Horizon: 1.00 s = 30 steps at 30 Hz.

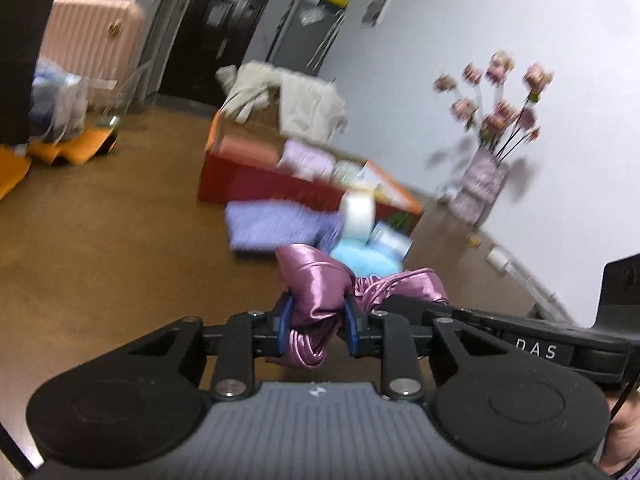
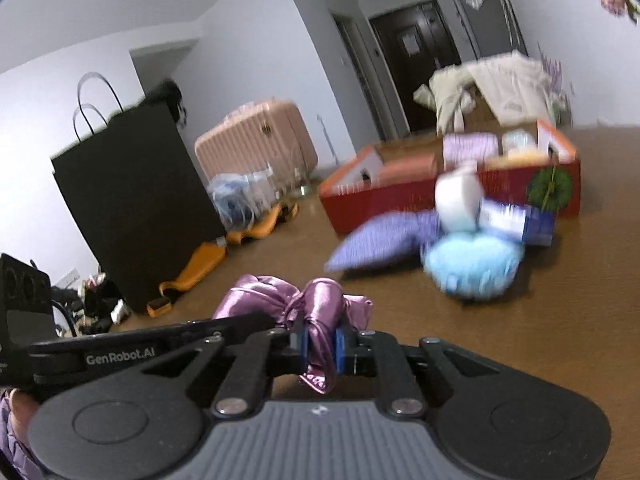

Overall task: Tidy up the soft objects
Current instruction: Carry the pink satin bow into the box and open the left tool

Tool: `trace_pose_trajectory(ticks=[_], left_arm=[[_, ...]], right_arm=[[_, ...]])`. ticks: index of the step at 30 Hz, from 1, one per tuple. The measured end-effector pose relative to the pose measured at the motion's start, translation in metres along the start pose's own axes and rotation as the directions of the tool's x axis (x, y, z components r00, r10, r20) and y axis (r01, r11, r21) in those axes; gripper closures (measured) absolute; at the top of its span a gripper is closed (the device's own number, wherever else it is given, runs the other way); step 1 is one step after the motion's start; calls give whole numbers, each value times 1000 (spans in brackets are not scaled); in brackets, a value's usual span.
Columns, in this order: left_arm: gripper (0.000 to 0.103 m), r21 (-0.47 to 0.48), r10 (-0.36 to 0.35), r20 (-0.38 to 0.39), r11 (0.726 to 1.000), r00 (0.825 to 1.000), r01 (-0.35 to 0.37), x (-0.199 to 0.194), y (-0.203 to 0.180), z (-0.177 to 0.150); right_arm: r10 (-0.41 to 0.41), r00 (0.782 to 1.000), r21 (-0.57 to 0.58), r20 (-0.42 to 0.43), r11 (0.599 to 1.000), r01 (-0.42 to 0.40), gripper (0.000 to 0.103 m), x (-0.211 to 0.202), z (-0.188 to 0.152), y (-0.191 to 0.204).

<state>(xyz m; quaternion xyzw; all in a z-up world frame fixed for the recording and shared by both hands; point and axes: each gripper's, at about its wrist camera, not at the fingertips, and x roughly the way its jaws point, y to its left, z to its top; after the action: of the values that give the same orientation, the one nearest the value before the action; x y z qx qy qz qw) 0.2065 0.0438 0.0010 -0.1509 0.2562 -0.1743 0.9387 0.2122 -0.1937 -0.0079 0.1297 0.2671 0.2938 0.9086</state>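
Satin scrunchie (image 1: 320,300) pinched by both grippers.

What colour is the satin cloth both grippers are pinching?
Shiny pinkish-purple satin cloth, plain with no pattern; clearest in the right wrist view.

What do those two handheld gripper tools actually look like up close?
Both look alike: the left gripper and right gripper have matte black linkage arms with silver rivets, two round black discs, a ribbed grey centre plate and blue finger pads. White lettering reads "DAS" on one side bar and "GenRobot.AI" on the other. A thin black cable and a purple sleeve show at the edges.
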Motion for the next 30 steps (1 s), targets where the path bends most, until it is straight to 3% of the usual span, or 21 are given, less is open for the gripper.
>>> trace_pose_trajectory(ticks=[7,10,15,19,22,25,28,29,30], left_arm=[[77,32,-46,81,999,996,43,44,-6,100],[77,43,-5,61,999,998,3,88,0,140],[77,12,79,-46,997,996,-79,172,32,185],[75,1,123,-127,992,984,-124,226,63,195],[73,46,184,-164,983,969,-179,255,75,191],[61,71,199,-158,979,967,-190,263,84,187],[59,71,174,-146,984,974,-165,261,88,185],[56,78,169,-141,984,975,-159,260,87,184],[54,86,170,-138,983,976,-159,259,85,184]], right_arm=[[4,995,-98,96,995,5,91,11,101,-11],[14,998,-54,56,998,-11,91,52,154,-37],[15,997,46,-79,999,-11,91,143,206,-83],[-1,983,136,-182,990,26,90,212,221,-114],[-9,966,196,-257,979,61,89,250,215,-135],[-65,948,186,-311,974,128,82,276,209,-143],[-90,938,175,-334,972,156,65,282,202,-144],[-86,938,176,-337,973,152,52,283,202,-145],[-85,937,183,-338,971,155,48,282,202,-145]])
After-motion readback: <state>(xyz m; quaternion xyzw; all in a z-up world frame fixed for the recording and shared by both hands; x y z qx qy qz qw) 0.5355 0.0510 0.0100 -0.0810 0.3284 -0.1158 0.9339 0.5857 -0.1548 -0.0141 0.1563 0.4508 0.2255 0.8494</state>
